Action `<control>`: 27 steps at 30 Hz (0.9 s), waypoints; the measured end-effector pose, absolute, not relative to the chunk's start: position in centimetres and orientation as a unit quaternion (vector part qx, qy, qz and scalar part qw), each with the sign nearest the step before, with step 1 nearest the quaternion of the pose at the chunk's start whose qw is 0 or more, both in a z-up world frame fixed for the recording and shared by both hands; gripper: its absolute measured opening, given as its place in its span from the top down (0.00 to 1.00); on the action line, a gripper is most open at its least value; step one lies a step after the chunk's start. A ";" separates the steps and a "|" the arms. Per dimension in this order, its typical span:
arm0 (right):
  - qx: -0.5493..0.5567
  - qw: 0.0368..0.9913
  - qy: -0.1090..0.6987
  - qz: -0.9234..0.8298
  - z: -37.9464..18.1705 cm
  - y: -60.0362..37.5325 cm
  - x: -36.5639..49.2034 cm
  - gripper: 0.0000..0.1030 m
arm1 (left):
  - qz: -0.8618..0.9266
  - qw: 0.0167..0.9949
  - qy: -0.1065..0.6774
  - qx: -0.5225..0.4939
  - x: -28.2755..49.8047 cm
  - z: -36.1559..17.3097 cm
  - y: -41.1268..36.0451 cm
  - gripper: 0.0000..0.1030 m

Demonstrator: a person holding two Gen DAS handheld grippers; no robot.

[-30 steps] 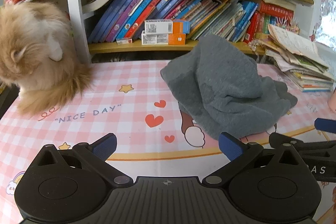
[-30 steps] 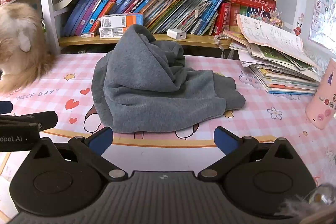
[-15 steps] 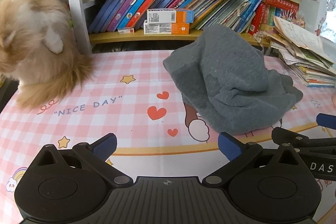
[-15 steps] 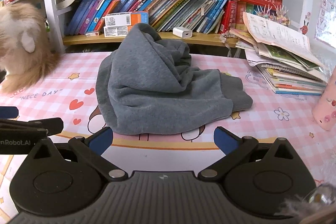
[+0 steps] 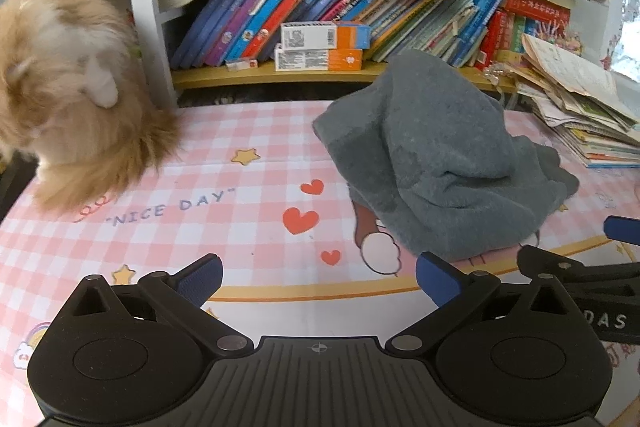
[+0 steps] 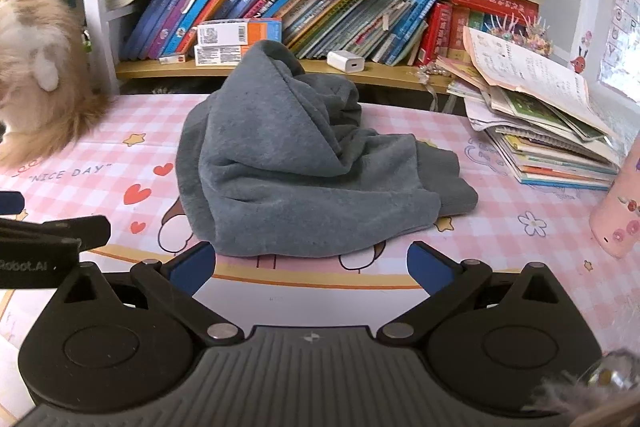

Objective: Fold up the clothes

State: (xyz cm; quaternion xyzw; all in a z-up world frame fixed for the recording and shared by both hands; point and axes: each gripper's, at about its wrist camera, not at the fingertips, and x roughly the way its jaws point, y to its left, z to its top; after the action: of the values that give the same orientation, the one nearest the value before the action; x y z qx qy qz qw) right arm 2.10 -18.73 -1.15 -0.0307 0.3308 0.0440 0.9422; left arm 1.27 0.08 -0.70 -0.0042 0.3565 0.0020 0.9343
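Note:
A grey fleece garment (image 6: 296, 163) lies in a crumpled heap on the pink checked tablecloth (image 6: 500, 227), peaked at the back with a cuffed end trailing right. In the left wrist view the same garment (image 5: 440, 163) sits ahead and to the right. My right gripper (image 6: 310, 265) is open, its blue-padded fingertips just short of the heap's near edge and holding nothing. My left gripper (image 5: 318, 277) is open too, over bare cloth to the left of the garment. Each gripper shows at the edge of the other's view.
A fluffy tan cat (image 5: 68, 95) sits at the table's left back. A bookshelf (image 6: 280, 71) full of books runs along the rear. A stack of books and papers (image 6: 540, 131) lies at the right, and a pink bottle (image 6: 618, 203) stands at the far right edge.
Both grippers have moved forward toward the grey garment, which looks larger and nearer now. The jaws have stayed open. The garment itself has not shifted.

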 end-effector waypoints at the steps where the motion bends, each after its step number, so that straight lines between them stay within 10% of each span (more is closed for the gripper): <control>1: -0.029 0.942 0.332 0.043 -1.2 -18.8 2.1 0.00 | -0.002 0.934 0.357 -0.006 1.3 -0.7 0.1 0.00; 27: -0.011 0.938 0.342 0.052 -1.5 -19.1 2.6 0.00 | -0.016 0.936 0.351 -0.015 1.0 -0.6 -0.2 0.00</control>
State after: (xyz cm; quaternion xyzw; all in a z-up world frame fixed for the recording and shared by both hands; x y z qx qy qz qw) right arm 2.62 -19.15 -1.48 -0.0105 0.3421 0.0517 0.9382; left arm 1.03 -0.23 -0.64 -0.0148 0.3506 -0.0163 0.9363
